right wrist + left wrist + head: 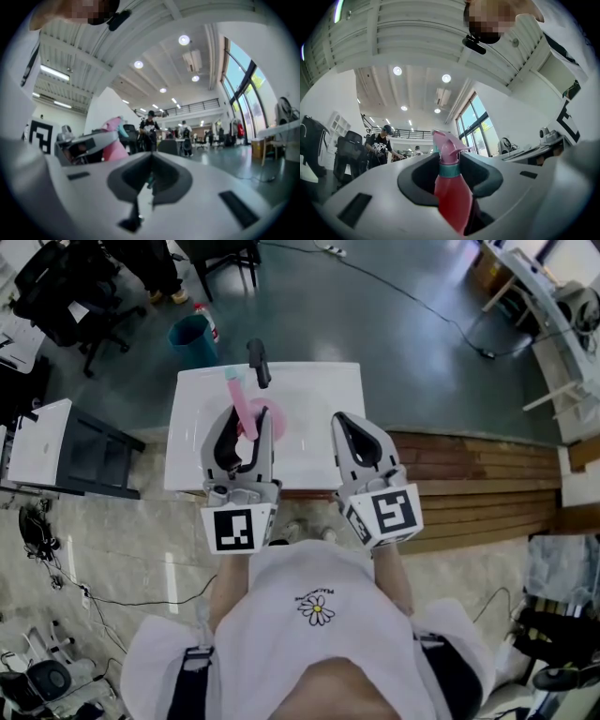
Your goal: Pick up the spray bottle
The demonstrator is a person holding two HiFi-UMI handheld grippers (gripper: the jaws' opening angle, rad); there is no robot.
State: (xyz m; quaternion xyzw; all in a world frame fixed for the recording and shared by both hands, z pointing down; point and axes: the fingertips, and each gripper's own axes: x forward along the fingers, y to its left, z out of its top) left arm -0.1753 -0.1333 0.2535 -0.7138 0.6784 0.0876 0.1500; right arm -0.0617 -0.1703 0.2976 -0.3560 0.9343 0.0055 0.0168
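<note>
The spray bottle [246,413] is pink, with a translucent reddish-pink body, a teal collar and a paler pink trigger head. It sits clamped between the fingers [487,176] of the left gripper [248,415], over the white desk [319,427]. It is tilted, with its head end reaching past the fingertips, away from the person.

Readable text: none I can make out. Print [319,592] above daisy [317,609] on shirt [281,643]: too small.

The jaws of the left hand-held gripper [247,418] hide the lower body of the spray bottle [240,399].
</note>
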